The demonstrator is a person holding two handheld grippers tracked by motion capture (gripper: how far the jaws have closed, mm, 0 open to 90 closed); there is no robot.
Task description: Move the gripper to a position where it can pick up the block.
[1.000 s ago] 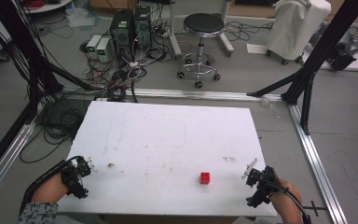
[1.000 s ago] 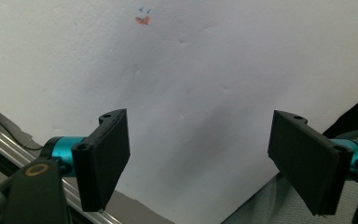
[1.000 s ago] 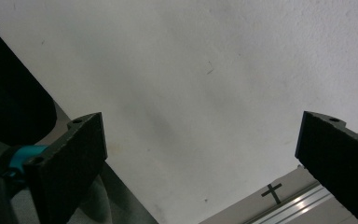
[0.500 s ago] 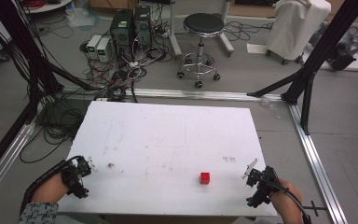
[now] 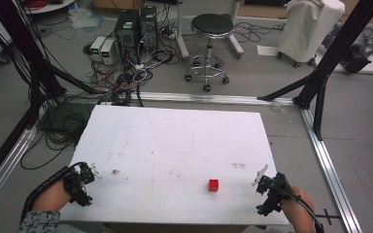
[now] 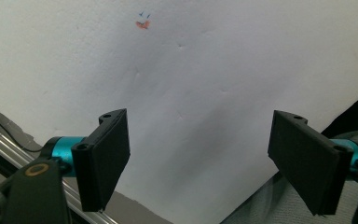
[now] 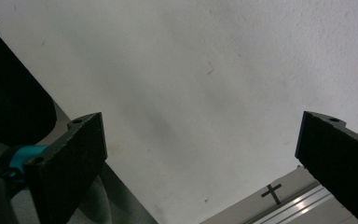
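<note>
While both grippers wait wide open and empty at the near corners, a small red cube (image 5: pixel 213 185) sits alone on the white table (image 5: pixel 175 145).

Seen from the high view, the cube rests flat near the front edge, right of centre, closer to the right gripper (image 5: pixel 262 180) than to the left gripper (image 5: pixel 90 171), and well apart from both. The left gripper (image 6: pixel 198 158) shows its black jaws spread far apart over bare tabletop with nothing between them, and the right gripper (image 7: pixel 200 161) shows the same. The cube looks rigid and light, probably a plastic or wooden block, so it should not deform or need much force. Its flat opposite faces offer the best hold: jaws square on two parallel sides, low enough to avoid tipping it. A corner-on pinch would likely twist it or let it slip out.
</note>
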